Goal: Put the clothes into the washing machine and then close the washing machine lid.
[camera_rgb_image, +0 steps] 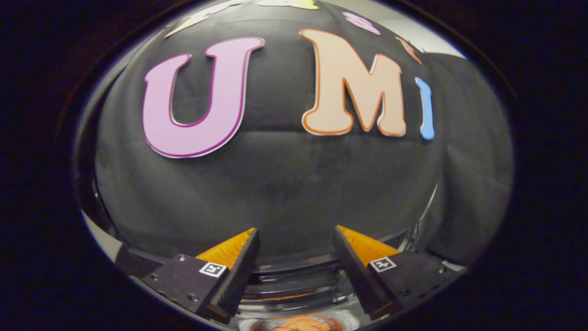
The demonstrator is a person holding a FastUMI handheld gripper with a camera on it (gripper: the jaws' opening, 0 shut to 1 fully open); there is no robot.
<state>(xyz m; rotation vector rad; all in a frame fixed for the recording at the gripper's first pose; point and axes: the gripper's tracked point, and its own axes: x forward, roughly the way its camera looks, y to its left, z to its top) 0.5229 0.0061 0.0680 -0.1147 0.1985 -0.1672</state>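
While the gripper (296, 257) stood wide open and empty above the washing machine rim (294, 287), clothes remained ungrasped; lowering blindly risked striking it.

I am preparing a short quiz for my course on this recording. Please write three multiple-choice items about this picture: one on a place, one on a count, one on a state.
1. Where is the transparent washing machine lid?
A. Low down, between and just beyond the fingers
B. Hanging high on the booth wall
C. Clamped between the fingers

2. How many fingers of the hand-held gripper show?
A. One
B. Two
C. Three

3. In what state is the hand-held gripper?
A. Shut on a garment
B. Shut on nothing
C. Open, holding nothing

Answers:
1. A, the transparent washing machine lid lies low in the gap, with the black booth wall rising behind it.
2. B, one finger stands on each side of the gap of the hand-held gripper.
3. C, the fingers are wide apart with nothing pressed between them.
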